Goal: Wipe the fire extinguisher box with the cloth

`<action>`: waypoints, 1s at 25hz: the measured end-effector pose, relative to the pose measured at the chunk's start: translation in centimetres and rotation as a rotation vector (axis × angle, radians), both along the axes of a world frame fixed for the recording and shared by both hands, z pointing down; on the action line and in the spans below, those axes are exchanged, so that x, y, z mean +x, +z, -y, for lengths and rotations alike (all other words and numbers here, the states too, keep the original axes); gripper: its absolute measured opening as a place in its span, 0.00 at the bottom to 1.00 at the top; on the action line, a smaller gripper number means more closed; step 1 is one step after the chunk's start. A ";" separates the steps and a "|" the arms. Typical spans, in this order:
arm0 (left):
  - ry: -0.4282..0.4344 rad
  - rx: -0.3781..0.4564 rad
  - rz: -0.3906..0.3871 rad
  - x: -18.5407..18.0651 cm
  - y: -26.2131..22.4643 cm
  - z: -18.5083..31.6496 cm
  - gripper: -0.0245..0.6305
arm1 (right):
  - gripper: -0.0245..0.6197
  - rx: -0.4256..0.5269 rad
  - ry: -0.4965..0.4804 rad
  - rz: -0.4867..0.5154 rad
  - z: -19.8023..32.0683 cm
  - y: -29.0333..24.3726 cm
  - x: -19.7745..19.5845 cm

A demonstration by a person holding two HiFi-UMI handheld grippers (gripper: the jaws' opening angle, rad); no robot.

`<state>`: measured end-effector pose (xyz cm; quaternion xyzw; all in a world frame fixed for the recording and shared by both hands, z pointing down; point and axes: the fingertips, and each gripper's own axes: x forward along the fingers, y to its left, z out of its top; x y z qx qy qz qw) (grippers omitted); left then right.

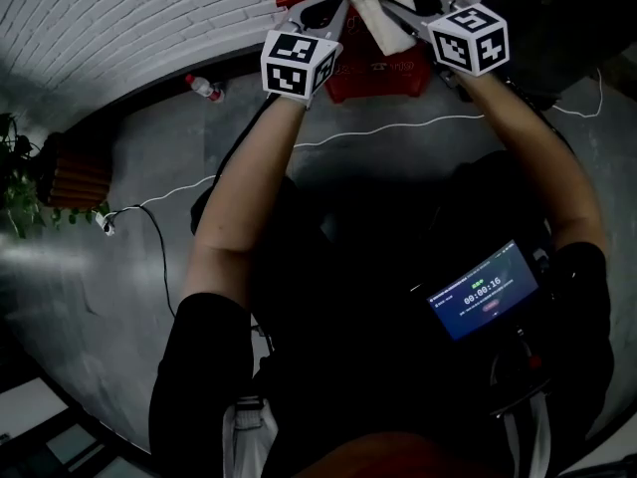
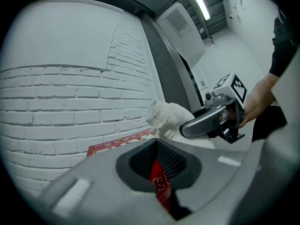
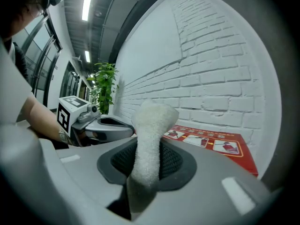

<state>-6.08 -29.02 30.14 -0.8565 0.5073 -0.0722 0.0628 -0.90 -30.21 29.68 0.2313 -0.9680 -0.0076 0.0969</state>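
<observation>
Fire extinguisher box [image 1: 383, 76]: red, standing on the grey floor [image 1: 149, 267] against the white brick wall [image 1: 119, 18], its top bearing a red printed label. Cloth [image 1: 378, 8]: white, bunched, lying over the box's top edge and hanging a little down its front. Right gripper [image 1: 386, 6]: above the box, jaws pinched on the cloth, which stands up between them. Left gripper [image 1: 338, 8]: just beside the cloth at the box's left end, jaws pressed together with nothing between them. Plastic bottle [image 1: 204, 88]: lying on the floor left of the box, near the wall. White cable [image 1: 378, 127]: trailing across the floor in front of the box. Potted plant [image 1: 20, 182]: far left of the box.
</observation>
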 end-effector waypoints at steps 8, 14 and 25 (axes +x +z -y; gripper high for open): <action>-0.043 0.001 -0.012 -3.2 0.2 -1.2 0.04 | 0.20 0.056 -0.032 0.022 -1.8 -0.4 -2.3; 0.014 0.039 -0.083 -3.3 -1.1 -3.8 0.04 | 0.20 0.086 -0.017 0.105 -4.5 -1.1 -2.1; 0.076 0.227 -0.149 -5.3 -13.4 -8.3 0.04 | 0.20 0.113 -0.056 0.233 -8.6 -7.5 -0.4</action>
